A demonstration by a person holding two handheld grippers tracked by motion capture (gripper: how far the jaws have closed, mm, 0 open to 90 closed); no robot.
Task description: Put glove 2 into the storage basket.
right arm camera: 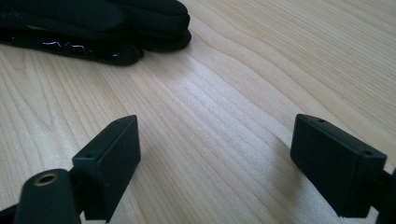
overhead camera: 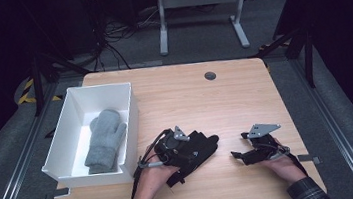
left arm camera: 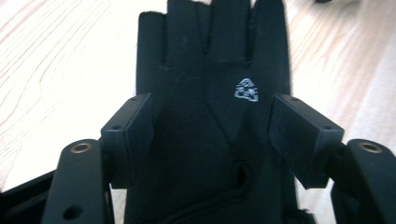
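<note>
Wooden table (overhead camera: 243, 87) bears a black glove (left arm camera: 210, 116) lying between the spread, non-pinching left claw (left arm camera: 212, 135).

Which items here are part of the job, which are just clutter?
In play:
- black glove, flat on the table between the open jaws of the left gripper
- white box
- grey mitten, lying in that box
- right gripper, open, nothing between its jaws

Just lying about:
- table grommet
- white desk frame and cables on the floor behind
</note>
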